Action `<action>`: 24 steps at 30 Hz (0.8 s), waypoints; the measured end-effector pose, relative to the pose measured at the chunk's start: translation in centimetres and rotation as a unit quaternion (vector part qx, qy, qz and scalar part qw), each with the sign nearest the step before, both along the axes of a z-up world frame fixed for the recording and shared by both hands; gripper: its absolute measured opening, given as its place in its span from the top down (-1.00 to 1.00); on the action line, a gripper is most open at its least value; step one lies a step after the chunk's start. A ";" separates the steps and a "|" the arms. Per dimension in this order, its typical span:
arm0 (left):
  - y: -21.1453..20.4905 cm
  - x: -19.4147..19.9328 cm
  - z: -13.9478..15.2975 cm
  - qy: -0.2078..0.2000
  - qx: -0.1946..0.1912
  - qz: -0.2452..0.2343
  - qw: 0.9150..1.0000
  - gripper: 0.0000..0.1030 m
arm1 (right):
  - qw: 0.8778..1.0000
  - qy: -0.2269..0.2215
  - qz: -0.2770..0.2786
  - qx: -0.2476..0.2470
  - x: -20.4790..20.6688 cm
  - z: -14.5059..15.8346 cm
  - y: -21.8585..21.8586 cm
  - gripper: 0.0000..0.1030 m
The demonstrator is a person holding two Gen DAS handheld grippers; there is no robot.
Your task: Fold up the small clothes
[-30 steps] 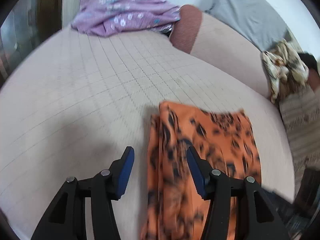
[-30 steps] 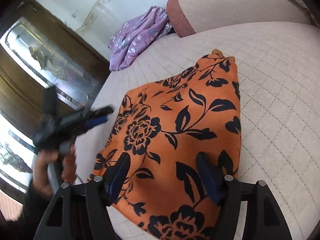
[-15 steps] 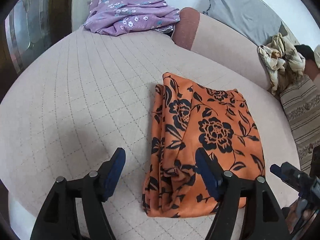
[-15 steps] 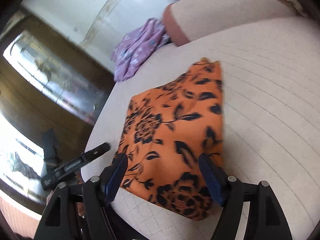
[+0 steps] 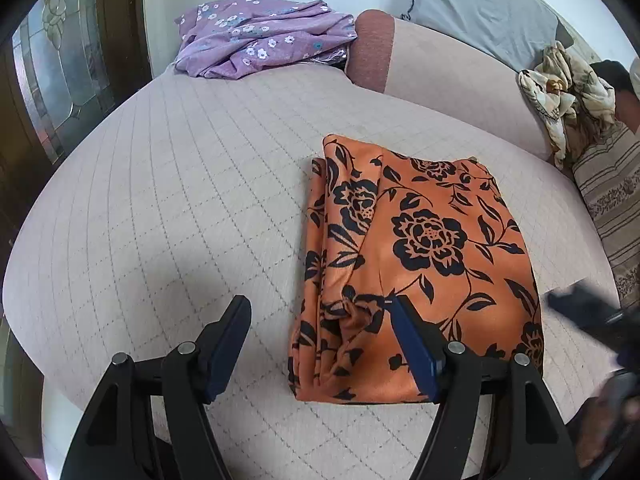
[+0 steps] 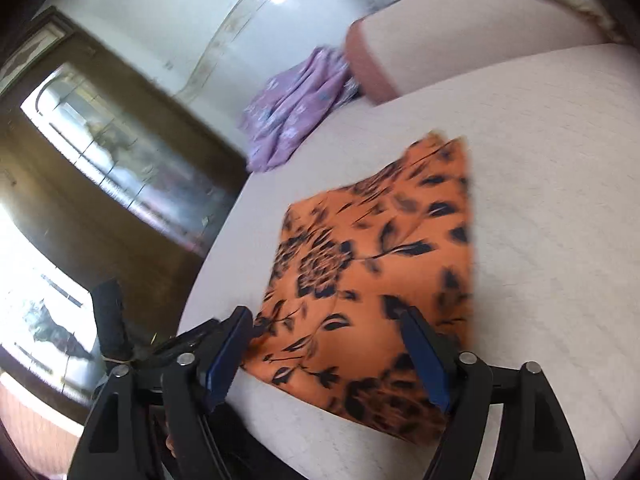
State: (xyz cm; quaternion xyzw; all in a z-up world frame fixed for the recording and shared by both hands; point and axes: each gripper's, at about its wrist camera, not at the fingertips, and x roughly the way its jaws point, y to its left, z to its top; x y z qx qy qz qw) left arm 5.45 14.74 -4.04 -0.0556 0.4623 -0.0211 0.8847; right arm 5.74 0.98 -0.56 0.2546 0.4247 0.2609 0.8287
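A folded orange cloth with black flowers (image 5: 420,260) lies flat on the quilted beige bed (image 5: 180,200). My left gripper (image 5: 318,302) hovers open over its near left edge, and nothing is pinched between the blue pads. In the right wrist view the same orange cloth (image 6: 380,260) lies beyond my right gripper (image 6: 326,314). Its jaws are opening and the pads do not press on the fabric. The right gripper shows blurred at the edge of the left wrist view (image 5: 580,312). The left gripper appears at the lower left of the right wrist view (image 6: 108,320).
A crumpled purple flowered garment (image 5: 260,36) lies at the far end of the bed beside a pink bolster (image 5: 440,76). A grey pillow (image 5: 480,8) and a beige floral cloth (image 5: 568,92) sit behind it. A dark wooden door with glass (image 5: 52,80) stands left.
Both grippers have drawn back from the orange cloth and their jaws have widened. The cloth stays folded on the bed.
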 end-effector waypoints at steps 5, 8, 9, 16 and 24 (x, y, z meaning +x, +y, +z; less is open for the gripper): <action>0.2 -0.6 0.1 -0.001 0.011 -0.001 1.000 -0.42 | 0.999 0.044 0.010 -0.014 0.5 -2.9 1.3 -0.68; 0.2 -0.4 -0.2 0.004 0.007 0.001 1.000 -0.42 | 1.000 0.020 -0.001 -0.015 -0.7 -1.4 0.6 -0.68; 0.2 -0.4 -0.2 0.004 0.005 0.001 1.000 -0.42 | 1.000 0.017 -0.010 -0.017 -1.1 -1.3 0.0 -0.68; 1.2 1.4 -0.6 0.001 -0.052 0.010 0.999 -0.61 | 0.994 0.059 -0.088 0.008 -1.0 -3.2 -5.7 -0.68; 2.2 7.0 -2.8 0.021 -0.104 -0.007 0.994 -0.61 | 0.991 0.094 -0.084 0.045 4.6 -5.2 -6.9 -0.68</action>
